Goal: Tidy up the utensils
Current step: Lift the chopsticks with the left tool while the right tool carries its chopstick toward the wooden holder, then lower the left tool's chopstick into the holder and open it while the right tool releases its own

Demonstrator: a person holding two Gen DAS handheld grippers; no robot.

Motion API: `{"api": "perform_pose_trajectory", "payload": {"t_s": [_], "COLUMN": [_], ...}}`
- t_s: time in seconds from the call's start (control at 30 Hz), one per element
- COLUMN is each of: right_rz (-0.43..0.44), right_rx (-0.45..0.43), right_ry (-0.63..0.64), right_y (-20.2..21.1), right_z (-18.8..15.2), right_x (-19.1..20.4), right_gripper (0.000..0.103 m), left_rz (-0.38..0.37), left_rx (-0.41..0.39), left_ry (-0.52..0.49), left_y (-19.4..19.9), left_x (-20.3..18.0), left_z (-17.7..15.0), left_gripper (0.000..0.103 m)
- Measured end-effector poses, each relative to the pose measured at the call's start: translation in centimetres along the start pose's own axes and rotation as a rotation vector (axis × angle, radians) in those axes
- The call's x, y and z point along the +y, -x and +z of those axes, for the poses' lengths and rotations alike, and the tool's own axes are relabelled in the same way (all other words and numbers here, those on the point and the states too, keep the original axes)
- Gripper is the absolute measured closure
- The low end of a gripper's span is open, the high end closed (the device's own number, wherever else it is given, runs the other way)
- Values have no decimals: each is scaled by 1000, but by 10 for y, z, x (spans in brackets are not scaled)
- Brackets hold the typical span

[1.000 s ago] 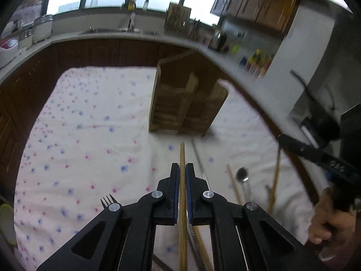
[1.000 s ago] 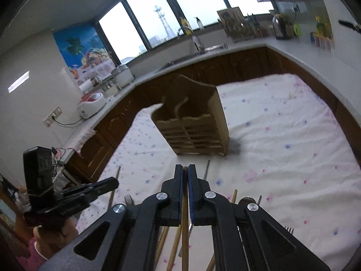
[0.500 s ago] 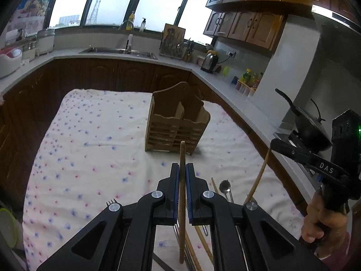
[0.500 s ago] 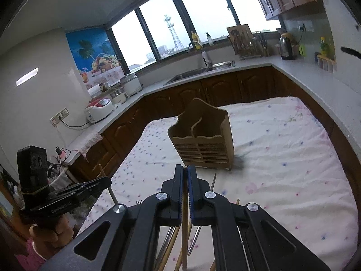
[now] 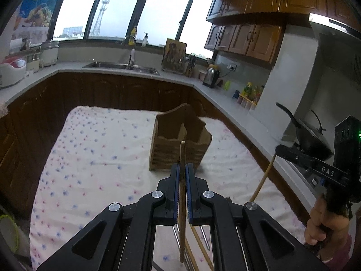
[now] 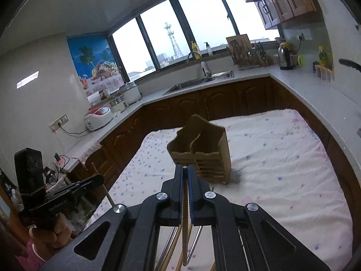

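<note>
A wooden utensil holder (image 5: 179, 141) with open compartments stands upright on the flowered cloth (image 5: 97, 158); it also shows in the right wrist view (image 6: 203, 155). My left gripper (image 5: 182, 169) is shut on a wooden chopstick (image 5: 182, 198) whose tip points toward the holder. My right gripper (image 6: 185, 170) is shut on another wooden chopstick (image 6: 185, 221), held high above the cloth in front of the holder. The right gripper with its chopstick (image 5: 262, 178) shows at the right of the left wrist view. The left gripper (image 6: 67, 192) shows at the lower left of the right wrist view.
More chopsticks and metal utensils (image 5: 198, 241) lie on the cloth below the grippers. A countertop (image 5: 225, 99) with a sink (image 5: 121, 66), a kettle (image 5: 211, 76) and a rice cooker (image 6: 98, 118) runs around the table. A black wok (image 5: 309, 135) sits at the right.
Both grippers have risen and tilted up with their chopsticks. The holder now looks smaller and farther, and the utensils on the cloth have dropped below the fingers.
</note>
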State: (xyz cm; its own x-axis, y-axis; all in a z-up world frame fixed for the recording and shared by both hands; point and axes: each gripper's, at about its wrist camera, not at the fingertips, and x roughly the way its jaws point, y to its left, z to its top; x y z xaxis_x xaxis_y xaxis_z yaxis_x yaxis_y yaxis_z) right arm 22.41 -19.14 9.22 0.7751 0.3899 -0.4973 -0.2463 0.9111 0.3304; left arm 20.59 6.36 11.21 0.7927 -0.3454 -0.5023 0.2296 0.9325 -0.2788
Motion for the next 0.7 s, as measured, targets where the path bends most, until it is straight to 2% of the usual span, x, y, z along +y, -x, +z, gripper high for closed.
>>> {"api": "perform_pose_trajectory", "payload": {"t_s": [0.4, 0.7], "right_rz": [-61, -91], "right_rx": [-147, -257], "right_ry": [67, 58], "right_y": [-14, -40], "right_z": [74, 140], "right_x": [2, -7], "right_gripper": [99, 99], "left_rz": [26, 55], "left_rx": [-124, -234], "left_ry": [-43, -77], "left_y": [-14, -52], "left_x": [-1, 0], "left_z": [44, 90], "left_gripper": [100, 100]}}
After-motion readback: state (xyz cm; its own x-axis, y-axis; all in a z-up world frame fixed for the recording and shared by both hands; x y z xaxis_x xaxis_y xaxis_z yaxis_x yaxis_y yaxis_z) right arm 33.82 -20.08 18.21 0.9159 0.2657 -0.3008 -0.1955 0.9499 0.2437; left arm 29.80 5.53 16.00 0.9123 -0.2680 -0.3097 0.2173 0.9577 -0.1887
